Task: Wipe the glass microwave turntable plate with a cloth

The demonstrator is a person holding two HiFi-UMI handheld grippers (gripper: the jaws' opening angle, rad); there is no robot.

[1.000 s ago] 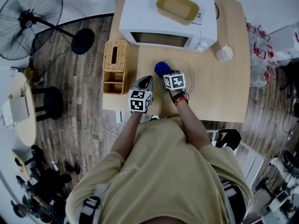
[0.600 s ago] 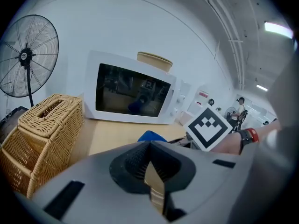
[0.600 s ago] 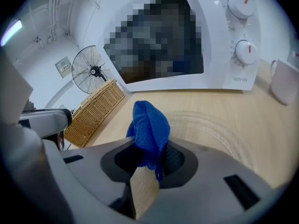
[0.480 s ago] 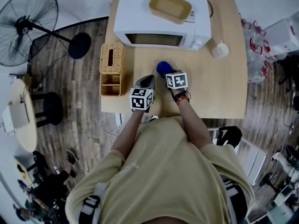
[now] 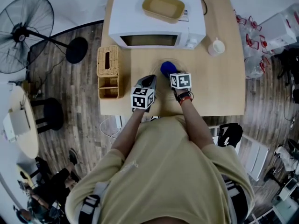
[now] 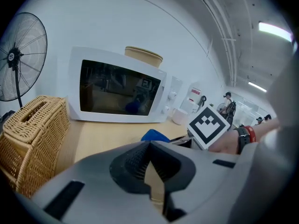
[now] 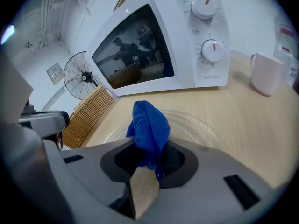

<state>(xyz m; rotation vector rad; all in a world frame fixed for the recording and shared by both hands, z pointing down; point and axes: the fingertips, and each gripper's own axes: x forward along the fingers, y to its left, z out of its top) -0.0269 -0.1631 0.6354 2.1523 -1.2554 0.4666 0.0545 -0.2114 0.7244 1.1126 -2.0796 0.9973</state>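
Observation:
The clear glass turntable plate [image 7: 201, 127] lies flat on the wooden table in front of the microwave; in the head view it [image 5: 162, 84] shows only faintly between the two grippers. My right gripper [image 7: 148, 153] [image 5: 170, 73] is shut on a bunched blue cloth [image 7: 149, 127] [image 5: 167, 68], and holds it over the plate's near left part. My left gripper [image 6: 149, 144] [image 5: 149, 80] sits at the plate's left edge, its jaws closed tip to tip with nothing visible between them. From the left gripper view the blue cloth [image 6: 154, 135] peeks just beyond its jaws.
A white microwave [image 5: 156, 20] with a tan dish [image 5: 163, 7] on top stands at the table's back. A wicker tissue box [image 5: 108, 62] is at the left and a white mug [image 5: 216, 46] at the right. A floor fan [image 5: 25, 31] stands left of the table.
My right gripper has slid the blue cloth a little to the right over the plate. The left gripper has hardly moved, and the head camera has shifted slightly.

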